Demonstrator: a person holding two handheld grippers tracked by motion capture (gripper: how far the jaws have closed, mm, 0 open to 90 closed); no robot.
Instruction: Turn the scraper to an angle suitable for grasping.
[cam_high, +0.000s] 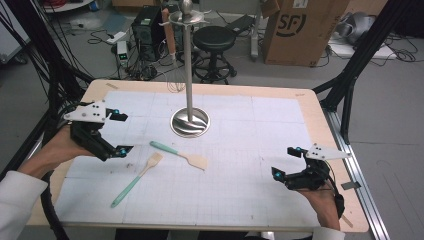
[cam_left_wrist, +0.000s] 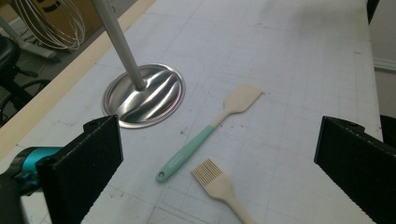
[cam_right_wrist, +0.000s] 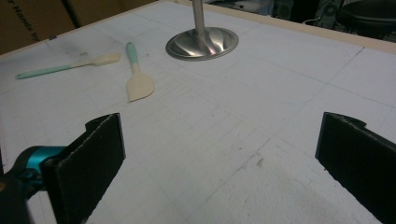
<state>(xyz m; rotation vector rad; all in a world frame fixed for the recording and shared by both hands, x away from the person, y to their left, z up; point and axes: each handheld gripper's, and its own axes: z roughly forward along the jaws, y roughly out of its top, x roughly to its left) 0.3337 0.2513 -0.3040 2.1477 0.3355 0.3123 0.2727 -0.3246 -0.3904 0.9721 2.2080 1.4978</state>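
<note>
Both grippers spread wide, empty: left gripper (cam_high: 116, 134), right gripper (cam_high: 287, 162). Spatula (cam_high: 178, 154) frame centre, light, stiff, slick. Best pinched mid-handle.

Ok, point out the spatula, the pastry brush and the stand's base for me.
spatula (cam_high: 196, 160), high view, on its cream blade.
pastry brush (cam_high: 129, 187), high view, on its mint handle.
stand's base (cam_left_wrist: 161, 99), left gripper view, on the steel disc beside the pole.

Lab: cable tangle (cam_high: 30, 55), PC tower (cam_high: 148, 27), cardboard box (cam_high: 300, 30), stool (cam_high: 214, 42).
</note>
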